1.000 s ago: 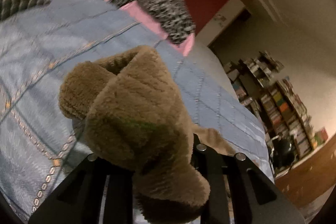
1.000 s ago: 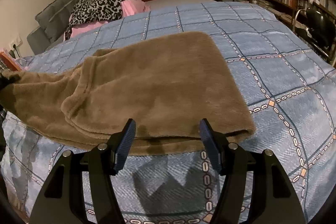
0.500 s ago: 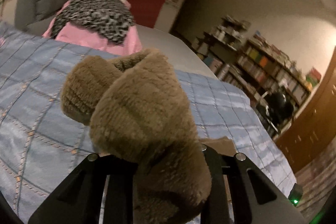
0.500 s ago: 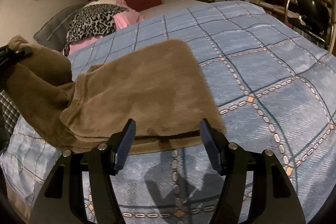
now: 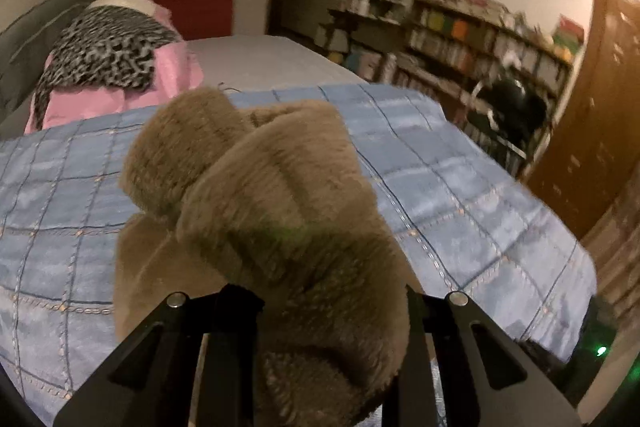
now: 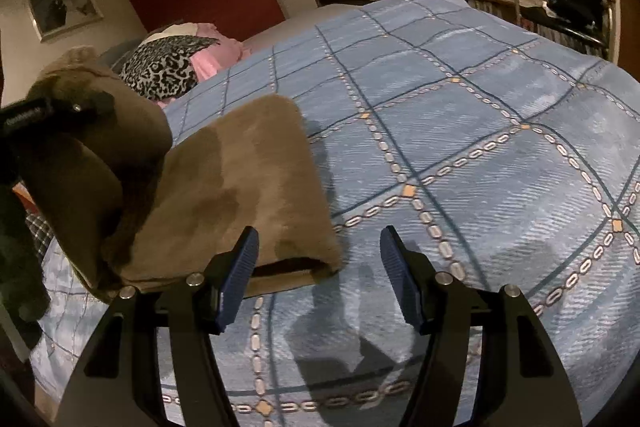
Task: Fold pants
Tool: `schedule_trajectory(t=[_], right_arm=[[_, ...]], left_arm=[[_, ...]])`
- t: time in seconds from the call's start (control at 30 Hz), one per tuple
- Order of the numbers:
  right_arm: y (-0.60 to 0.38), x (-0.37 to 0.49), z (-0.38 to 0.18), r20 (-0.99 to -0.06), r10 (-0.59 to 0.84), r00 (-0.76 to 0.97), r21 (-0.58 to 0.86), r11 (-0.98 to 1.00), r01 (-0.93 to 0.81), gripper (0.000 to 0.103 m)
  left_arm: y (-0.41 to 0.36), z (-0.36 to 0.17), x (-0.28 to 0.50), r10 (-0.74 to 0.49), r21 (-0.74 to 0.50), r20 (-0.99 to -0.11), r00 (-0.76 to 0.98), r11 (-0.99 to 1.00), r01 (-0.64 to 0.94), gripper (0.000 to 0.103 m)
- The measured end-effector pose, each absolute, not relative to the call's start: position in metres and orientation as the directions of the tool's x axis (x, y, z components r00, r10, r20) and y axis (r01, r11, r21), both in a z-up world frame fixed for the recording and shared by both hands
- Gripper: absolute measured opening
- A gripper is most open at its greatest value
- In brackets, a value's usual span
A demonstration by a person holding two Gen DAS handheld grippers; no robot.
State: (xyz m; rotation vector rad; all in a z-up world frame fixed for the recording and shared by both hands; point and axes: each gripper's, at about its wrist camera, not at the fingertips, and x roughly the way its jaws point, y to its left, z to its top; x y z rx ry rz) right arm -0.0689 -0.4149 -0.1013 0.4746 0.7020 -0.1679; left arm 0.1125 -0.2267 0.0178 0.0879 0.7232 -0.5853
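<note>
Carrying pants (image 5: 280,211) end across bed (image 6: 460,147), clamped in left hand-held gripper (image 5: 320,311); right hand-held gripper (image 6: 318,267) apart, empty. Next: lowering onto the layer at 9 o'clock, edges aligned.

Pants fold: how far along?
Done: the brown fleece pants lie doubled in layers on the blue quilt. In hand: the left hand-held gripper is shut on one bunched end, lifted above the flat part. Left: lay that end down and release. The right hand-held gripper is open, holding nothing.
</note>
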Motion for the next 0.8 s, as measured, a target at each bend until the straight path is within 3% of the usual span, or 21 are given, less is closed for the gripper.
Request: schedule_trajectory(t=[0.3, 0.53, 0.8], right_arm=[[-0.431, -0.080, -0.105, -0.650, 0.004, 0.760, 0.388, 0.861, 0.328, 0.065], [-0.435, -0.081, -0.106, -0.653, -0.006, 0.758, 0.388, 0.857, 0.341, 0.065], [-0.447, -0.084, -0.103, -0.648, -0.021, 0.761, 0.406, 0.836, 0.369, 0.065]], left_arm=[[-0.281, -0.026, 0.098, -0.459, -0.042, -0.694, 0.555, 0.795, 0.605, 0.021], [-0.293, -0.046, 0.075, -0.507, -0.037, -0.712, 0.486, 0.718, 0.695, 0.058], [-0.274, -0.038, 0.061, -0.619, -0.182, -0.692, 0.372, 0.648, 0.740, 0.067]])
